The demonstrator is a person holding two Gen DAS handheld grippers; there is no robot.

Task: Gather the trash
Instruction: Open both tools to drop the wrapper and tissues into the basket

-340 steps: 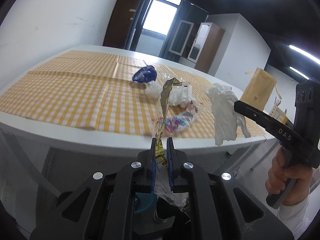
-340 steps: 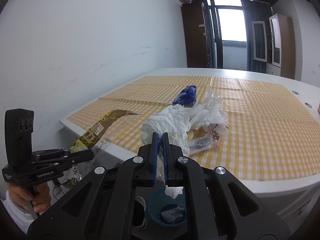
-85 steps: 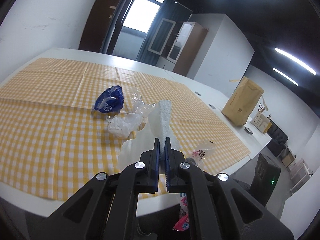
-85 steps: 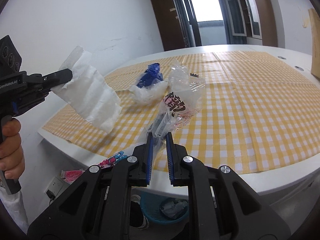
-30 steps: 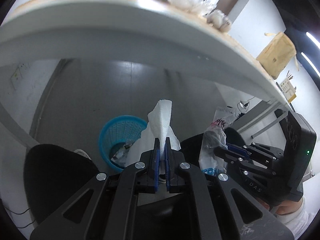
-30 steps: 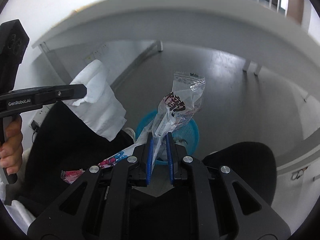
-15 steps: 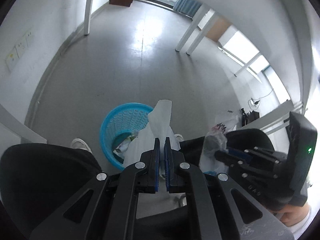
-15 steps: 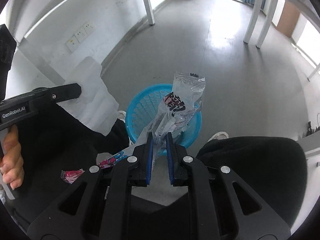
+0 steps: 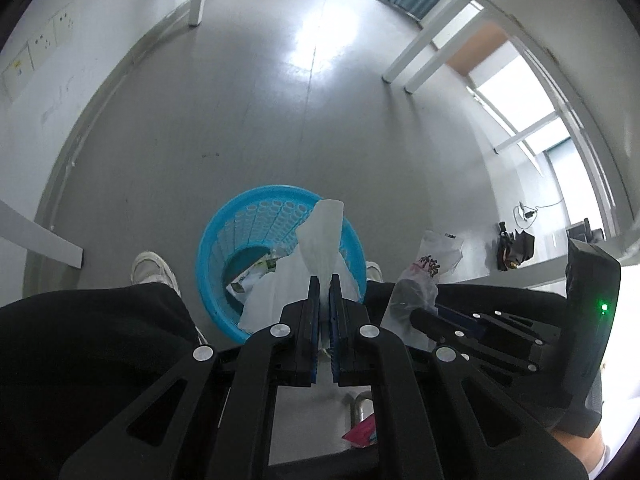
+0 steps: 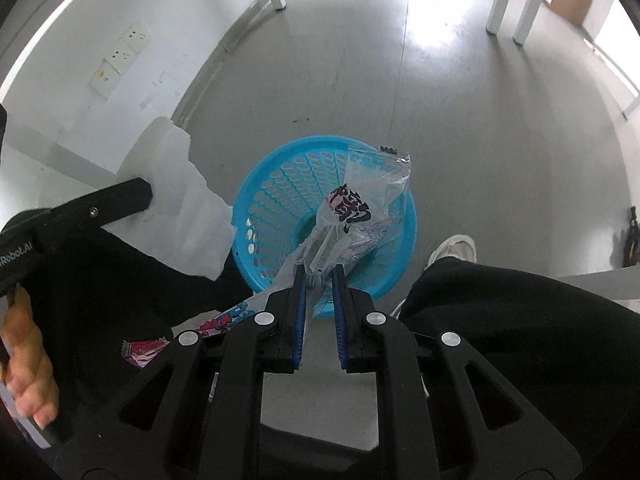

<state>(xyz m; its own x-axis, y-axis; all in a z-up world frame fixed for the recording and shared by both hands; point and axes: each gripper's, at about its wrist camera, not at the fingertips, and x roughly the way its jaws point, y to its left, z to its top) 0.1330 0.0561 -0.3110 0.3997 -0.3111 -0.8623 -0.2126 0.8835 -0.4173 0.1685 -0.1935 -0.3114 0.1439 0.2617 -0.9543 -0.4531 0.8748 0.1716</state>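
A blue plastic waste basket point(image 9: 256, 208) stands on the grey floor between the person's feet; it also shows in the right wrist view point(image 10: 288, 176). My left gripper point(image 9: 324, 280) is shut on a white paper tissue point(image 9: 322, 236) and holds it above the basket's near rim. My right gripper point(image 10: 319, 272) has its jaws slightly parted, and a clear plastic wrapper point(image 10: 356, 204) with dark print still hangs between them over the basket. Some trash lies in the basket bottom point(image 9: 250, 276).
The person's black trouser legs point(image 9: 88, 344) and white shoes point(image 9: 154, 268) flank the basket. A pink wrapper point(image 10: 144, 348) hangs below the right gripper. White table legs point(image 9: 424, 60) stand farther off on the floor. Wall sockets point(image 10: 120, 56) are at the left.
Both grippers have swung down from the table to point at the floor basket. The right gripper's jaws have parted a little around the clear wrapper. The left stays shut on the tissue.
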